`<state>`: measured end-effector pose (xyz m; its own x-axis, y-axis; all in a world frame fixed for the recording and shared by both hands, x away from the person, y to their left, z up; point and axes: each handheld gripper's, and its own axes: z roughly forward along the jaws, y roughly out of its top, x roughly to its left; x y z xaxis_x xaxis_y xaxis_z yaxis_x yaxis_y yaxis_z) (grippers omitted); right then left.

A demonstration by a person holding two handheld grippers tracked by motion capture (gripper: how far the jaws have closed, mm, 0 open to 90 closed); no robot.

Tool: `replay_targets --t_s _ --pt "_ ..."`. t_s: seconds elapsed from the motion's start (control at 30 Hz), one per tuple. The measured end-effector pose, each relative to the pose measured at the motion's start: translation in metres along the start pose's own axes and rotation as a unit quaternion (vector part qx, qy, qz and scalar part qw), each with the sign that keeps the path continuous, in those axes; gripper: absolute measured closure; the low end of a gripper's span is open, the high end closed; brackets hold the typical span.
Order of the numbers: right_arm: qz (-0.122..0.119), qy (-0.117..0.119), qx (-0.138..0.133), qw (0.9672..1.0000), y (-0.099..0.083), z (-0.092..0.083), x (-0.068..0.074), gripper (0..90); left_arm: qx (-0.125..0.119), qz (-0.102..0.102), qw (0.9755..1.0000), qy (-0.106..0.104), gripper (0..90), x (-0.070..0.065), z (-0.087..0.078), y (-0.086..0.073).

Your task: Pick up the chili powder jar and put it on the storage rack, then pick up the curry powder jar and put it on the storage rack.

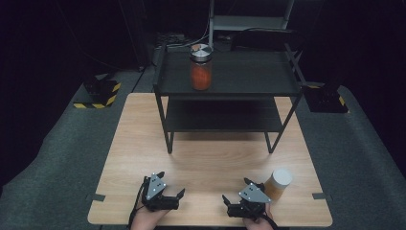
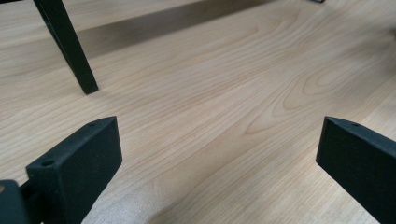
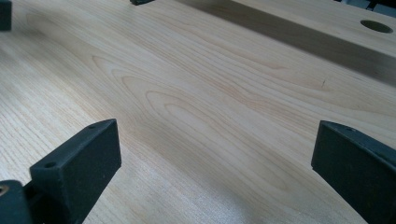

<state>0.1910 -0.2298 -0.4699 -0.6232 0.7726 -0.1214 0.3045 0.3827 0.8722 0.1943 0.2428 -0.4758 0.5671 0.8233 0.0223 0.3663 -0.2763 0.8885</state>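
My left gripper (image 1: 171, 184) rests low on the wooden table (image 1: 210, 158) near its front edge, jaws wide apart with bare wood between them (image 2: 219, 140). My right gripper (image 1: 236, 190) sits to its right, also open over bare wood (image 3: 215, 140). A tan cylinder with a white lid (image 1: 278, 184) stands just right of the right gripper. A jar of orange contents with a patterned lid (image 1: 201, 67) stands on the top of a black two-tier shelf (image 1: 230, 76) at the table's far side.
The shelf's front legs (image 1: 170, 141) stand mid-table; one leg (image 2: 70, 46) shows in the left gripper view. Black and yellow striped bases (image 1: 98, 93) sit on the grey floor to the left. A round hole (image 3: 376, 26) is in the tabletop.
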Motion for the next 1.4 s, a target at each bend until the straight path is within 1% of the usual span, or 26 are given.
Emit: replay_targets --t_s 0.03,0.1,0.23,0.33,0.47,0.57,0.7,0.77,0.83,0.9,1.03,1.13,1.2,1.3,1.4 --pt "0.0 0.0 -0.002 1.0 -0.001 0.0 0.0 0.9 0.004 0.002 1.0 0.002 0.4 -0.001 0.001 0.001" --pt "0.002 0.002 -0.002 1.0 -0.001 0.0 -0.001 0.9 0.021 0.011 0.9997 0.006 0.4 -0.004 0.003 0.007" --pt "0.007 0.003 -0.003 1.0 -0.001 0.0 -0.002 0.9 0.033 0.002 0.9994 0.007 0.5 -0.003 0.005 0.011" --pt "0.002 0.003 -0.003 1.0 -0.001 0.0 -0.001 0.9 0.033 0.002 0.9994 0.009 0.5 -0.004 0.005 0.011" --pt "-0.003 0.004 -0.004 1.0 -0.001 -0.001 -0.001 0.9 0.03 0.008 0.9995 0.01 0.5 -0.005 0.005 0.01" --pt "0.0 0.006 -0.006 1.0 -0.002 0.0 -0.003 0.9 0.031 0.021 0.9993 0.004 0.5 -0.005 0.005 0.01" --pt "0.002 0.003 -0.008 1.0 -0.002 0.0 -0.003 0.8 0.026 0.027 0.9993 0.002 0.5 -0.005 0.004 0.009" --pt "0.002 -0.003 -0.011 0.9999 -0.003 0.0 -0.002 0.7 0.02 0.029 0.9994 0.004 0.7 -0.006 0.003 0.006" --pt "0.005 0.0 -0.012 0.9999 -0.002 0.0 -0.002 0.6 0.016 0.029 0.9994 0.006 0.7 -0.007 0.002 0.005" --pt "0.008 0.001 -0.02 0.9998 -0.001 -0.003 -0.002 0.6 0.016 0.029 0.9994 0.005 0.7 -0.006 0.001 0.005" --pt "0.011 0.012 -0.038 0.9992 0.001 -0.012 -0.004 0.6 0.017 0.027 0.9995 0.001 0.7 -0.005 0.001 0.005" --pt "0.014 0.017 -0.048 0.9986 0.004 -0.019 -0.006 0.6 0.013 0.028 0.9995 -0.001 0.7 -0.005 0.001 0.004" --pt "0.018 0.02 -0.061 0.9978 0.004 -0.026 -0.007 0.4 0.011 0.029 0.9995 -0.002 0.7 -0.005 0.0 0.003" --pt "0.017 0.023 -0.078 0.9965 0.006 -0.035 -0.009 0.3 0.004 0.03 0.9995 0.002 0.7 -0.006 -0.001 0.0" --pt "0.019 0.024 -0.094 0.9951 0.008 -0.043 -0.012 0.1 0.007 0.04 0.9992 0.0 0.7 -0.008 -0.001 0.001"
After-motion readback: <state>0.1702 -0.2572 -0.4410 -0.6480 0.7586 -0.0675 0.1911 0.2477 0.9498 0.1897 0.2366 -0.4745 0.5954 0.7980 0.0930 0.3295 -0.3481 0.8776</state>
